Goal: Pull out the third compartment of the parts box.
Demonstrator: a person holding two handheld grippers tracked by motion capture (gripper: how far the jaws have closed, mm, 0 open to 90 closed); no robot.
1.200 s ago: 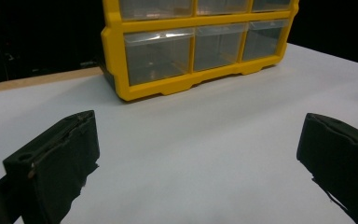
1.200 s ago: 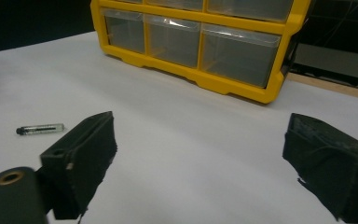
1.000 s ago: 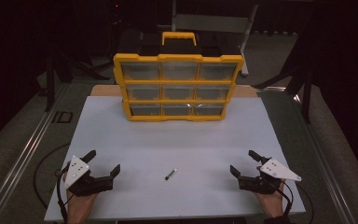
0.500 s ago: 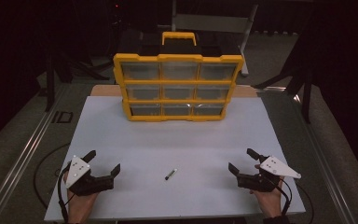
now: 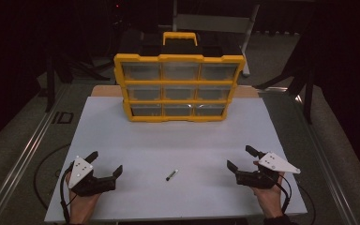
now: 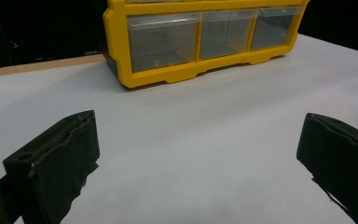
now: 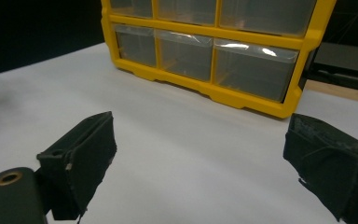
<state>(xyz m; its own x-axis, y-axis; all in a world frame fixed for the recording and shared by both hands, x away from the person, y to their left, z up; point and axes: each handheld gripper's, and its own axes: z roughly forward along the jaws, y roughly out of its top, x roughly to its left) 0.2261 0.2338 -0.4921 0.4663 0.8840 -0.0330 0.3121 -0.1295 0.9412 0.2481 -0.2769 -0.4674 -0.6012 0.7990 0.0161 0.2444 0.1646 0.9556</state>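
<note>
A small screw [image 5: 171, 175] lay on the white table [image 5: 187, 140], near its front edge and between the two hands, well apart from each. The left tongs [image 5: 105, 162] stood wide open and empty, as did the right tongs [image 5: 240, 157]. A yellow drawer organizer [image 5: 179, 88] stood upright at the table's far side.

**Bright worktop, black surroundings**

Overhead light is falling on the white worktop [image 5: 183, 140], while everything around it is sinking into near-black. The high view is looking soft and grainy. In both gripper views the close black jaws are blurring, and glare is streaking the organizer's [image 7: 242, 60] clear drawers.
</note>
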